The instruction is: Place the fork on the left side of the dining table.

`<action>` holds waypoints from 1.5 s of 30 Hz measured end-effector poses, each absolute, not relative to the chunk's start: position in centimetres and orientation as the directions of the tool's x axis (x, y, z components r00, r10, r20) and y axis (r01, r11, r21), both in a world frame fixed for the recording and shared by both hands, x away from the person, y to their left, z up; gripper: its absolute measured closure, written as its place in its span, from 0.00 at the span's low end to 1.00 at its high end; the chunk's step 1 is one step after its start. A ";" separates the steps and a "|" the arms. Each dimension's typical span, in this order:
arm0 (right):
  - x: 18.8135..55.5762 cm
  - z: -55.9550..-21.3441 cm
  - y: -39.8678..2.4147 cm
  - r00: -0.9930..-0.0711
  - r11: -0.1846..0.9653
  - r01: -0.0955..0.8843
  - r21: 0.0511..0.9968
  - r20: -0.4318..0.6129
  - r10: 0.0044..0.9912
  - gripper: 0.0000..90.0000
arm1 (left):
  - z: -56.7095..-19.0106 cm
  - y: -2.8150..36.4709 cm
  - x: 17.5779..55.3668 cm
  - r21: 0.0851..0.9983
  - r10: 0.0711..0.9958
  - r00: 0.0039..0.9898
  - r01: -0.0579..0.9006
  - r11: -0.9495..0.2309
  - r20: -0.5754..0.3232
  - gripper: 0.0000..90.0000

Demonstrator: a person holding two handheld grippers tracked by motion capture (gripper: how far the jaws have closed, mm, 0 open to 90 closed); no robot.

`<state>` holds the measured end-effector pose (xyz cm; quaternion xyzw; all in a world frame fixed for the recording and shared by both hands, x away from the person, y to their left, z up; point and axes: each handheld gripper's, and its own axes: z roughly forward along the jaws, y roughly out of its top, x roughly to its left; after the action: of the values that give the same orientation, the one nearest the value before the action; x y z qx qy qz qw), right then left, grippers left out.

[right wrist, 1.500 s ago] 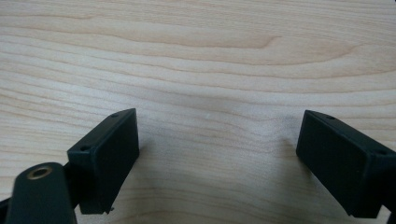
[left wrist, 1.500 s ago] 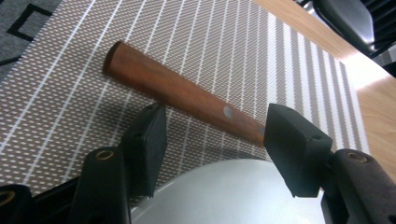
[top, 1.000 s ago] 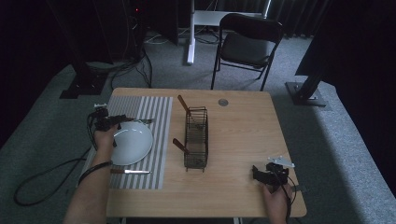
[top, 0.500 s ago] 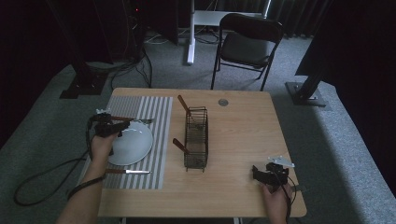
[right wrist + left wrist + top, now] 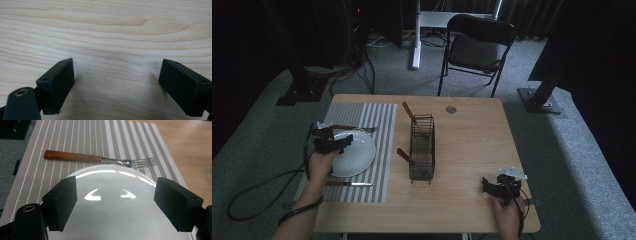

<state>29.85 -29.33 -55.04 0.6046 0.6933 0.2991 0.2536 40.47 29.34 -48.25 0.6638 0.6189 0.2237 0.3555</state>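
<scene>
White plate (image 5: 112, 202), round, glossy, empty, on striped placemat (image 5: 75, 140)

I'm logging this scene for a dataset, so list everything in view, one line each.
Table: one, light wood, centre.
Placemat: one, grey striped, table's left part.
Plate: one, white, on the placemat.
Fork: one, wooden handle, on the placemat beyond the plate.
Knife: one, wooden handle, on the placemat nearer than the plate.
Wire basket: one, dark, mid-table, two wooden-handled utensils in it.
Round disc: one, grey, table's far edge.
Folding chair: one, black, behind the table.
Left gripper: black, open, over the plate's near-left rim.
Right gripper: black, open, above bare wood.
</scene>
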 end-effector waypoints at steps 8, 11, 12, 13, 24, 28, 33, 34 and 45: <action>29.8 -55.0 -29.3 -0.140 0.090 0.687 0.721 0.010 0.990 0.14 | -48.0 29.2 38.2 0.764 0.978 0.156 0.645 0.007 -0.141 0.21; 29.8 -55.0 -29.3 -0.140 0.090 0.687 0.721 0.010 0.990 0.14 | -48.1 29.0 37.0 0.770 0.975 0.176 0.638 -0.010 -0.133 0.21; 29.8 -55.0 -29.3 -0.140 0.090 0.687 0.721 0.010 0.990 0.14 | -48.1 29.0 36.5 0.776 0.975 0.175 0.631 -0.002 -0.139 0.21; 29.9 -55.0 -29.3 -0.140 0.090 0.687 0.722 0.010 0.990 0.14 | -48.2 29.0 36.2 0.773 0.972 0.181 0.634 0.000 -0.148 0.21; 29.8 -55.0 -29.3 -0.140 0.090 0.687 0.721 0.010 0.990 0.14 | -49.4 28.9 32.8 0.771 0.964 0.212 0.636 -0.013 -0.159 0.21; 29.8 -55.0 -29.3 -0.140 0.090 0.687 0.721 0.010 0.990 0.14 | -49.7 28.7 31.2 0.772 0.961 0.230 0.635 -0.028 -0.154 0.21; 29.8 -55.0 -29.3 -0.141 0.090 0.687 0.721 0.010 0.990 0.14 | -50.0 28.5 29.7 0.770 0.957 0.243 0.637 -0.033 -0.160 0.21; 29.8 -55.0 -29.3 -0.140 0.090 0.687 0.721 0.010 0.990 0.14 | -50.0 28.5 29.4 0.772 0.956 0.239 0.635 -0.020 -0.172 0.21; 29.8 -55.0 -29.3 -0.139 0.088 0.687 0.721 0.012 0.990 0.14 | -51.4 28.0 26.0 0.782 0.959 0.241 0.622 -0.032 -0.152 0.21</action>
<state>29.85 -29.31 -55.04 0.6053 0.6927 0.2995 0.2532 25.98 28.03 -51.41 0.6850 0.5768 0.2163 0.3888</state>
